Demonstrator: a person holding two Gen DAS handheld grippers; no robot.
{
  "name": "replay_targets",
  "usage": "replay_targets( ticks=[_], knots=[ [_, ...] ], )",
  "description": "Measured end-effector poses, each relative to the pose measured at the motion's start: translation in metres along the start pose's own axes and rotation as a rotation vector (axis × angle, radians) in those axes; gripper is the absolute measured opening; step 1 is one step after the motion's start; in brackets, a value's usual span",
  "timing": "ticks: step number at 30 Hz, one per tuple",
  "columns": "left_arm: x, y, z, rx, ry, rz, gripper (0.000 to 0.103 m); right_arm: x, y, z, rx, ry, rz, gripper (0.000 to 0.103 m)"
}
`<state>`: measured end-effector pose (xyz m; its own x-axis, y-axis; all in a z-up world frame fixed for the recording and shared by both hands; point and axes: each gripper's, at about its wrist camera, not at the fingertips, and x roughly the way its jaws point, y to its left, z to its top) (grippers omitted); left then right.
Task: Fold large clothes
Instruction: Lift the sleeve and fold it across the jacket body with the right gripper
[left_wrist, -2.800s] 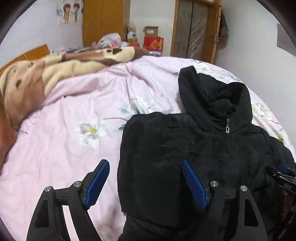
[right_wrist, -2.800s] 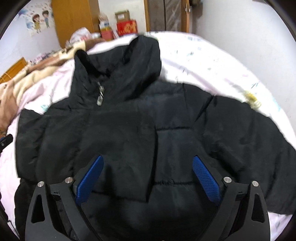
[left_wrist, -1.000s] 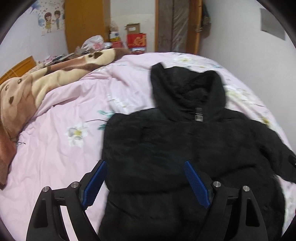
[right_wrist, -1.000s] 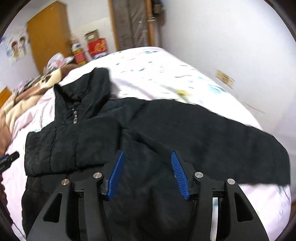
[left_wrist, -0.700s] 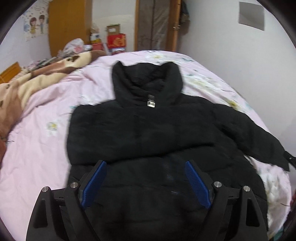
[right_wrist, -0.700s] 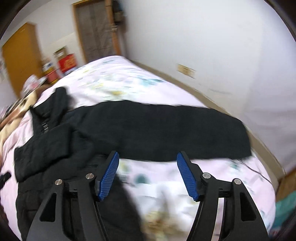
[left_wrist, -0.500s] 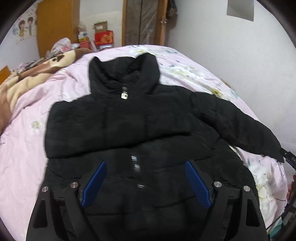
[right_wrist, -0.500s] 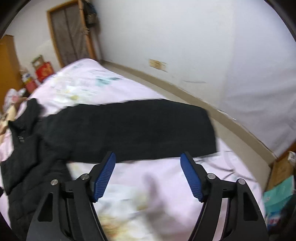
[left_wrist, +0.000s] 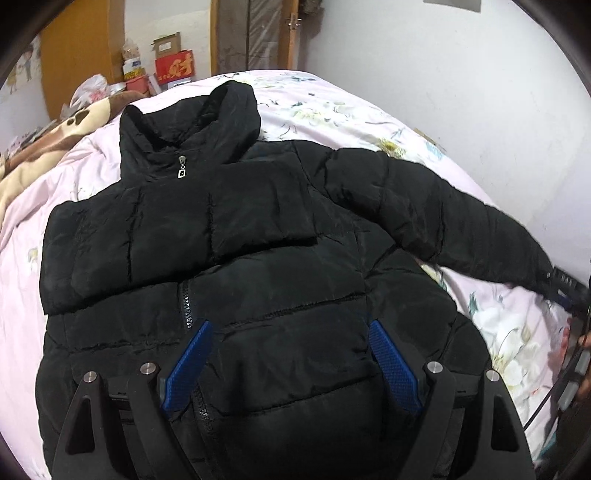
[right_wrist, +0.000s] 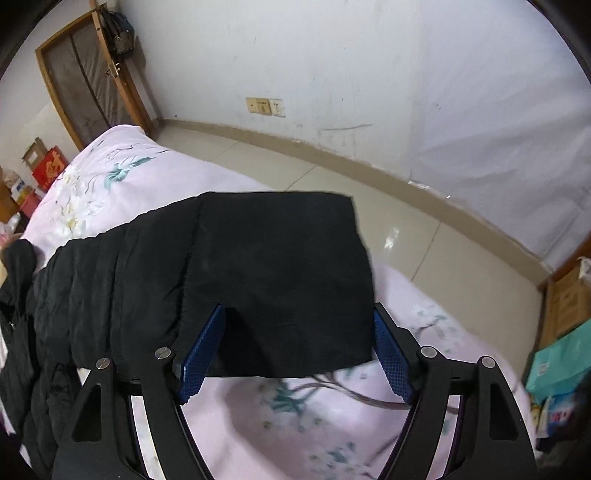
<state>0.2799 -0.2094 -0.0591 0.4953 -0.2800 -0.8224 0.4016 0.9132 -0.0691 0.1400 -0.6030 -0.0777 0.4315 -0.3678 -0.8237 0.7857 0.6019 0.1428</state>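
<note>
At the bed's floor-side edge, the puffy black quilted jacket (left_wrist: 258, 229) lies zipped, one sleeve (right_wrist: 273, 273) outstretched between the opening right gripper (right_wrist: 297, 347) jaws – left gripper (left_wrist: 291, 360) wide, empty

A: Jacket (left_wrist: 258, 229) lies flat on the bed (left_wrist: 332, 110), hood toward the far end, door (left_wrist: 255, 37) behind that.

B: Sleeves?

A: One folded across the chest. Other sleeve (right_wrist: 229, 273) stretched out sideways to the bed's wall-side edge, cuff near the floor (right_wrist: 332, 184).

B: Blanket (left_wrist: 44, 140)?

A: Left of the jacket, along the bed's far-left side. Boxes (left_wrist: 170, 62) behind it, by the wardrobe (left_wrist: 81, 62).

B: Claws?

A: Left claw (left_wrist: 288, 354) over the jacket's lower front. Right claw (right_wrist: 295, 347) at the cuff, jaws opening, cuff end between them.
</note>
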Motion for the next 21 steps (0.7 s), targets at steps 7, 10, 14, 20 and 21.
replay_targets(
  ticks=[7, 10, 14, 20, 21],
  knots=[
    [0.005, 0.013, -0.001, -0.035, 0.013, 0.004, 0.086, -0.001, 0.003, -0.002, -0.010, -0.022, -0.021, 0.046],
    [0.002, 0.019, 0.000, -0.040, 0.008, 0.022, 0.086, -0.003, 0.009, 0.001, -0.038, -0.035, -0.035, 0.022],
    [-0.002, 0.028, 0.003, -0.052, 0.007, 0.034, 0.086, -0.020, 0.017, 0.003, -0.078, -0.083, -0.026, 0.015],
    [-0.014, 0.042, 0.005, -0.047, -0.034, 0.054, 0.086, -0.072, 0.046, 0.010, -0.128, -0.200, 0.069, 0.013],
    [-0.016, 0.046, 0.005, -0.052, -0.033, 0.061, 0.086, -0.079, 0.055, 0.012, -0.142, -0.216, 0.086, 0.013]
  ],
)
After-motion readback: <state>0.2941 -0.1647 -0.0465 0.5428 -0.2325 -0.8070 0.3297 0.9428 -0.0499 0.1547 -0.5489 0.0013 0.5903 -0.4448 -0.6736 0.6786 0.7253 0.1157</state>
